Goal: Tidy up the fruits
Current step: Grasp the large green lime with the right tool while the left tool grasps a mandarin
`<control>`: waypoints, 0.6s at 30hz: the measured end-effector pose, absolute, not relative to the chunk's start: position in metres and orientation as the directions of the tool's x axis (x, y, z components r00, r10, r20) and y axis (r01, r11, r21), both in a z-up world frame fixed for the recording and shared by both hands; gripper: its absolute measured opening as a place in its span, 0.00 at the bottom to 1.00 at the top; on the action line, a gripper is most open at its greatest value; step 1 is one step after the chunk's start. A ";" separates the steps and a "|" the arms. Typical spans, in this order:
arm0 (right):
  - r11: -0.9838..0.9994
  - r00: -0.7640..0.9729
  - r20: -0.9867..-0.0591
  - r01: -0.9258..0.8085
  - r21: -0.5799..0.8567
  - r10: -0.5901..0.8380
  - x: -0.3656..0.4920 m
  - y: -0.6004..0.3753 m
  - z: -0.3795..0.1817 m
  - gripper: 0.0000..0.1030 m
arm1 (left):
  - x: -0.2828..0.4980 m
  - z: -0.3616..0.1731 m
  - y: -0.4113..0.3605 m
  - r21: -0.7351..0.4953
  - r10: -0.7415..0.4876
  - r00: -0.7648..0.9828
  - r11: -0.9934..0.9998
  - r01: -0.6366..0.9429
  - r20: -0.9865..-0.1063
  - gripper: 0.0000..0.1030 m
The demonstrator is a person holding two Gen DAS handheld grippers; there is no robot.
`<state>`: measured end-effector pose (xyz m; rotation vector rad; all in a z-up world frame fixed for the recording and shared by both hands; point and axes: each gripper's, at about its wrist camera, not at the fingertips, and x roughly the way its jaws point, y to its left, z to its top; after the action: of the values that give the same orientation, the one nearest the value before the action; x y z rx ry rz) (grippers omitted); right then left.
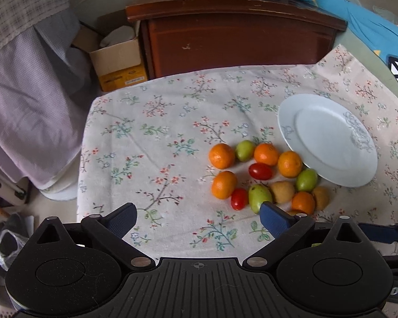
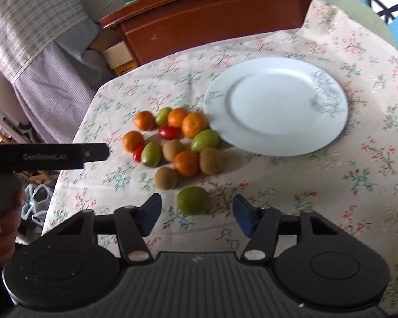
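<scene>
A heap of fruit lies on the flowered cloth: several oranges (image 1: 221,155), green fruits (image 1: 260,197), two red tomatoes (image 1: 260,171) and brown kiwis (image 1: 282,191). A white plate (image 1: 331,137) sits empty just right of the heap, also in the right wrist view as the plate (image 2: 273,106). My left gripper (image 1: 199,218) stands open near the heap's front edge, nothing between its fingers. My right gripper (image 2: 196,217) is open around a lone green fruit (image 2: 193,201), with gaps on both sides between the pads and the fruit. A kiwi (image 2: 166,177) lies just beyond it.
A brown wooden cabinet (image 1: 236,34) stands behind the table, a cardboard box (image 1: 116,63) to its left. Purple cloth (image 1: 26,111) hangs at the left. In the right wrist view a hand (image 2: 2,220) holds the left gripper (image 2: 92,153) at the table's left edge.
</scene>
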<state>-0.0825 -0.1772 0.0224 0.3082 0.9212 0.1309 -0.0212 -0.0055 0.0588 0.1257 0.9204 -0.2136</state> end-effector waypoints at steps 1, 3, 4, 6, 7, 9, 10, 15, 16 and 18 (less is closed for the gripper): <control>0.947 0.599 -0.760 0.009 0.320 0.251 -0.082 -0.175 0.021 0.52 | -0.021 0.059 -0.006 0.015 -0.131 0.589 0.972 0.236 -0.798 0.96; 0.951 0.600 -0.760 -0.001 0.311 0.249 -0.081 -0.172 0.017 0.49 | -0.022 0.060 -0.007 0.027 -0.127 0.601 0.970 0.240 -0.789 0.95; 0.951 0.599 -0.762 -0.002 0.308 0.248 -0.080 -0.172 0.015 0.45 | -0.023 0.059 -0.008 0.038 -0.122 0.607 0.969 0.244 -0.785 0.94; 0.949 0.593 -0.764 0.001 0.316 0.254 -0.077 -0.172 0.010 0.41 | -0.022 0.058 -0.008 0.052 -0.118 0.609 0.966 0.254 -0.784 0.92; 0.947 0.589 -0.766 0.004 0.321 0.257 -0.076 -0.172 0.009 0.40 | -0.022 0.056 -0.008 0.049 -0.121 0.605 0.965 0.257 -0.787 0.89; 0.946 0.590 -0.765 0.002 0.324 0.260 -0.075 -0.171 0.006 0.36 | -0.021 0.053 -0.005 0.030 -0.137 0.596 0.964 0.263 -0.791 0.86; 0.948 0.593 -0.764 0.001 0.319 0.256 -0.074 -0.170 0.005 0.34 | -0.020 0.051 -0.004 0.019 -0.146 0.595 0.965 0.262 -0.790 0.84; 0.947 0.606 -0.756 0.014 0.321 0.247 -0.073 -0.171 0.002 0.31 | -0.011 0.044 0.003 -0.023 -0.167 0.617 0.972 0.235 -0.769 0.75; 0.945 0.606 -0.756 0.018 0.326 0.249 -0.073 -0.172 0.002 0.31 | -0.009 0.043 0.003 -0.033 -0.174 0.620 0.972 0.232 -0.765 0.72; 0.944 0.608 -0.754 0.021 0.328 0.249 -0.073 -0.172 0.002 0.31 | -0.005 0.040 0.003 -0.063 -0.194 0.617 0.972 0.228 -0.763 0.69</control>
<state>-0.0727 -0.1722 0.0016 0.3202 0.9117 0.1345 -0.0049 0.0033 0.0404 0.0417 0.8730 -0.2429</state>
